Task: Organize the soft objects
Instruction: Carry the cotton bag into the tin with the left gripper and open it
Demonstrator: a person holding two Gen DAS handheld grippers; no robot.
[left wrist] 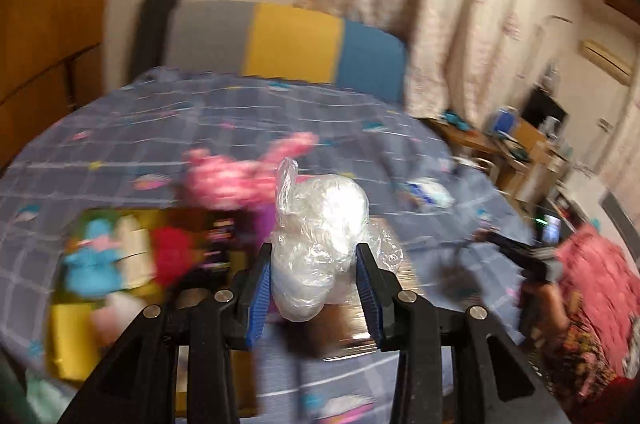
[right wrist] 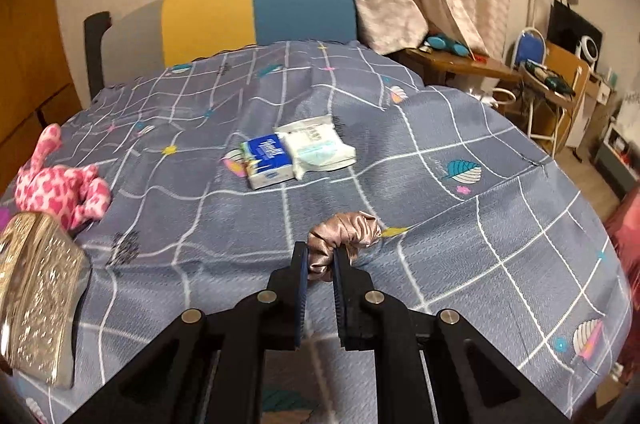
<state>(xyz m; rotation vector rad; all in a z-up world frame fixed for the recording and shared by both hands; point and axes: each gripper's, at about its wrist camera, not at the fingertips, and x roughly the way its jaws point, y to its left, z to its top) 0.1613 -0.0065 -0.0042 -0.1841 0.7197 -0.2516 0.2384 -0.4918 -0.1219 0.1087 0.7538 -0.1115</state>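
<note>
My left gripper [left wrist: 314,264] is shut on a clear plastic bag holding something white [left wrist: 320,224], carried above the bed; this view is blurred by motion. Below it to the left lies a yellow box [left wrist: 68,328] with soft toys, a blue one [left wrist: 94,256] and a red one [left wrist: 172,248] among them. A pink spotted plush [left wrist: 228,176] lies behind the bag. My right gripper [right wrist: 321,260] is shut on a pinkish satin scrunchie [right wrist: 352,228] just above the bedspread. The pink plush [right wrist: 60,186] shows at the far left there.
A blue tissue pack [right wrist: 266,160] and a white wipes pack [right wrist: 316,146] lie mid-bed on the grey checked bedspread [right wrist: 460,224]. A shiny embossed lid [right wrist: 36,288] sits at the left. A striped headboard [right wrist: 256,12], curtains and a cluttered desk [right wrist: 460,64] stand beyond.
</note>
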